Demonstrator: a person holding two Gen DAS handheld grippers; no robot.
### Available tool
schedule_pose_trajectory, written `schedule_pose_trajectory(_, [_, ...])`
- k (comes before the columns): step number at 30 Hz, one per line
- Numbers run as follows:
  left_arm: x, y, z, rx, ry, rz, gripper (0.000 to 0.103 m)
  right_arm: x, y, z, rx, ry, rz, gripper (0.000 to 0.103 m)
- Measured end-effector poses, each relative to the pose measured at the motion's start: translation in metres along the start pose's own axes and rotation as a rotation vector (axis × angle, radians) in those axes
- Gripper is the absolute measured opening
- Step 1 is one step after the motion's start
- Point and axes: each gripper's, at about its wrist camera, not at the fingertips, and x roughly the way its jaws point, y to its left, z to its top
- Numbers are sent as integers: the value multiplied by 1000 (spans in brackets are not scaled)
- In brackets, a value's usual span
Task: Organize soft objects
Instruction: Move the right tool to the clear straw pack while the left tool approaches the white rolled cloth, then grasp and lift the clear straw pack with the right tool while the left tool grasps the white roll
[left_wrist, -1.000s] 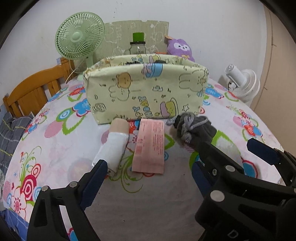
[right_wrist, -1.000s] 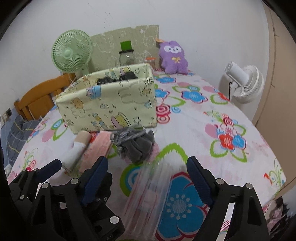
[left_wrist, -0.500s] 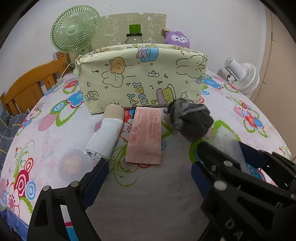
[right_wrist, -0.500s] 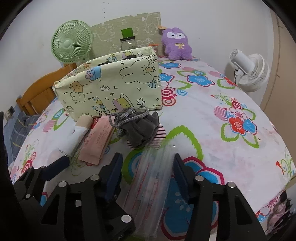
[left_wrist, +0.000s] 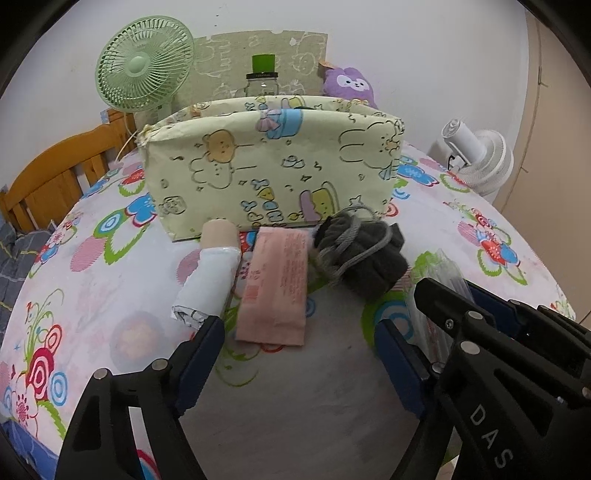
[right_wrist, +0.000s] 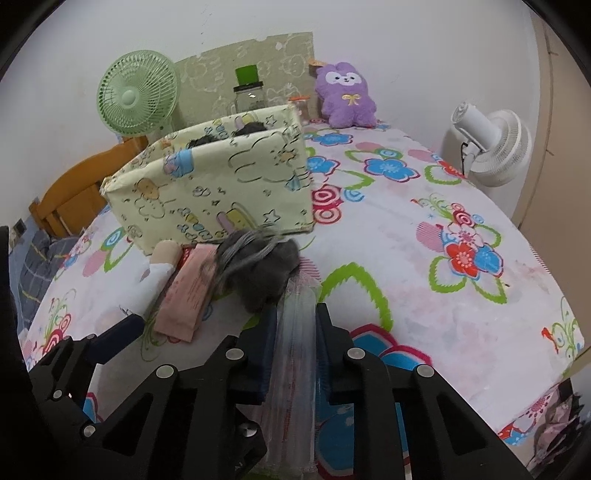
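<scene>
On the desk: a flowered cloth covers the desk (right_wrist: 461, 206), and my soft things lie in a row just in front of the cartoon-printed fabric bin (left_wrist: 273, 162).
Right fingers: my right gripper (right_wrist: 294, 323) has its fingers closed on a clear plastic packet (right_wrist: 295, 354); the packet runs back between the pads and its far end reaches the grey bundle.
Left fingers: my left gripper (left_wrist: 299, 354) is spread wide and holds nothing, hovering low over bare cloth short of the pink pack.
Row of things: a white roll with a beige end (left_wrist: 212, 275), a pink flat pack (left_wrist: 277, 288) and a dark grey knitted bundle with a cord (left_wrist: 364, 251), side by side, the first two touching the bin's front wall or nearly so.
Bin: open at the top, with dark items already showing inside in my right view.
Step in hand: I judge this as the grasp on the clear packet, just before I lift it.
Next move: raise the packet clear of the grey bundle, carry it over the bin's near wall and let go above the opening; thin film may sag or slip from my pads.
Writing: the pink pack carries red print and a barcode-like block, too small to read; "DAS" shows on my right gripper's body in the left view.
</scene>
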Motion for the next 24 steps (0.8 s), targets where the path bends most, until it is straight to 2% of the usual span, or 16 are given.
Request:
schedule_pose_trajectory(6, [6, -5, 7, -11, 5, -8, 79, 2, -7, 6, 14, -4, -7, 23])
schedule_pose_trajectory(9, [9, -4, 9, -18, 9, -6, 71, 5, -8, 9, 15, -5, -1, 23])
schedule_pose_trajectory(16, [9, -2, 7, -24, 9, 42, 40, 13, -8, 9, 24, 15, 13, 23])
schedule_pose_trajectory(24, [6, -2, 6, -39, 12, 35, 39, 10, -7, 8, 28, 10, 21, 23])
